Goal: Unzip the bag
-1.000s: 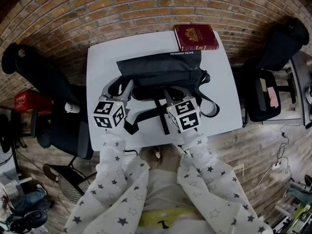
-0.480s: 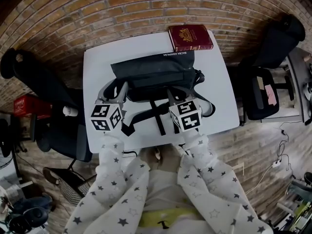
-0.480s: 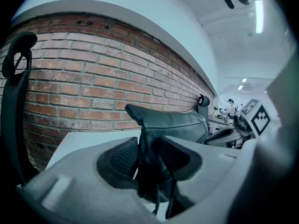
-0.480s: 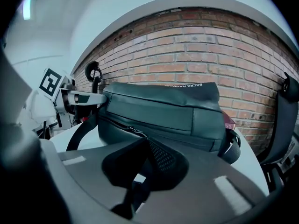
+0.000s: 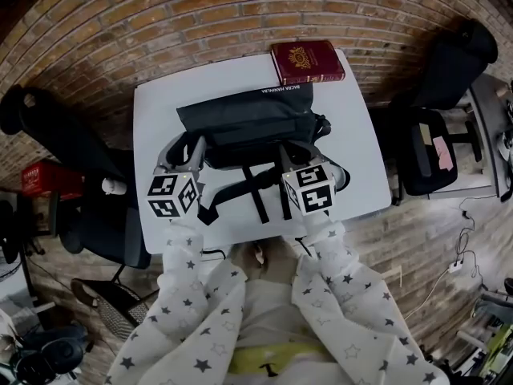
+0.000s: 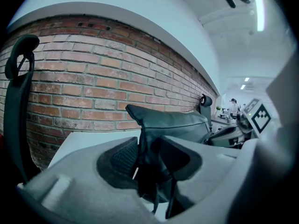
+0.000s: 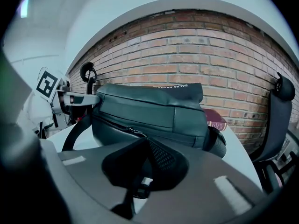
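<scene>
Head view, scene: a black bag (image 5: pixel 248 119) lies in the middle of a white table (image 5: pixel 160 95), its long side towards the person, with a red book (image 5: pixel 307 61) touching its far right corner.
Head view, straps: dark straps (image 5: pixel 260 191) trail off the bag's near side across the table.
Head view, grippers: the left gripper (image 5: pixel 187 144) is at the bag's left end; the right gripper (image 5: pixel 295 151) is at the near face, right of centre.
Left gripper view, jaws: the left gripper (image 6: pixel 148 146) stands fairly wide, its pads closed on a thick fold of the bag (image 6: pixel 173 122) at that end.
Left gripper view, background: a brick wall (image 6: pixel 84 83) runs behind the table.
Right gripper view, jaws: the right gripper (image 7: pixel 145 146) is nearly closed, pinched on a small dark tab, apparently the zipper pull (image 7: pixel 139 189).
Right gripper view, zipper: the zipper (image 7: pixel 119 125) runs along the front panel of the bag (image 7: pixel 149 111) and ends right at the pads.
Handling, material: the bag looks soft and light, and its fabric folds and sags, so it will probably bunch or slide on the smooth table when pulled.
Handling, where to hold: the pull tab is the right place for the pulling jaws. The other jaws hold best on the end fabric in line with the zipper, which keeps the track taut.
Handling, risk: the tab is thin and could slip out of the pads if it is tugged at an angle to the track.
</scene>
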Demonstrator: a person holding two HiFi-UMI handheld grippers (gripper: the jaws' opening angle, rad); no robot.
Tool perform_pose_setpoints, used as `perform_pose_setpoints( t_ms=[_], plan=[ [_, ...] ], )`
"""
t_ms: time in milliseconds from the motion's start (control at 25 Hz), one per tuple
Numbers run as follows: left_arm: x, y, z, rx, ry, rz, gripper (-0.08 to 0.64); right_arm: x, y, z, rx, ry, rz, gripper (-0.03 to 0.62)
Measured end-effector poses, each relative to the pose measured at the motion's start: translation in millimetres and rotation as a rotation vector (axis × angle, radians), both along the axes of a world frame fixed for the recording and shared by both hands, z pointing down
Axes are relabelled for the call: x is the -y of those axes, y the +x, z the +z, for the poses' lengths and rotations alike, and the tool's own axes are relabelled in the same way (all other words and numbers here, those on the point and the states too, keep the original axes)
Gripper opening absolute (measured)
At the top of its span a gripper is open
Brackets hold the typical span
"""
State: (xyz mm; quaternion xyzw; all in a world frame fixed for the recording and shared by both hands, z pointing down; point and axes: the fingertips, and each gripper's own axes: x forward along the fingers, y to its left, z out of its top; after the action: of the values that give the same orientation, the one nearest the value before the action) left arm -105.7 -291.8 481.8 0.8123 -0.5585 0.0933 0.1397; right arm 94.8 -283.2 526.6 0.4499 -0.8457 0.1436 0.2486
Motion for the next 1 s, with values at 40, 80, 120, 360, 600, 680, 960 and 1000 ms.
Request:
perform_pose_setpoints(
  t_ms=[40,80,120,360,600,680,960,1000],
  plan=[
    [0.0,-0.1,0.1,0.001,0.001,-0.002,0.15,0.6,2.4,-0.2,0.0,0.001,0.007,0.015],
    [0.1,-0.2,0.1,0.001,0.001,-0.004,0.15,1.2,4.9,-0.5,0.0,0.001,0.014,0.015],
    [0.0,-0.5,0.2,0.002,0.001,-0.005,0.149,1.7,7.1,-0.8,0.001,0.002,0.019,0.015],
    [-0.6,-1.4,0.3,0.003,0.001,-0.011,0.15,2.2,8.7,-3.2,-0.001,0.012,0.028,0.015],
    [-0.9,-2.3,0.9,0.001,0.002,-0.015,0.15,1.8,8.6,-1.4,-0.006,0.013,0.036,0.015],
    [-0.7,-2.2,1.0,-0.001,0.002,-0.016,0.15,2.0,8.8,-1.6,-0.006,0.014,0.041,0.015],
    [0.0,-2.1,1.5,-0.004,0.003,-0.021,0.149,4.9,20.5,-1.3,-0.003,0.015,0.104,0.017],
    [0.1,-2.2,1.6,-0.004,0.004,-0.022,0.15,5.9,24.8,-1.5,0.0,0.014,0.116,0.015]
  ],
)
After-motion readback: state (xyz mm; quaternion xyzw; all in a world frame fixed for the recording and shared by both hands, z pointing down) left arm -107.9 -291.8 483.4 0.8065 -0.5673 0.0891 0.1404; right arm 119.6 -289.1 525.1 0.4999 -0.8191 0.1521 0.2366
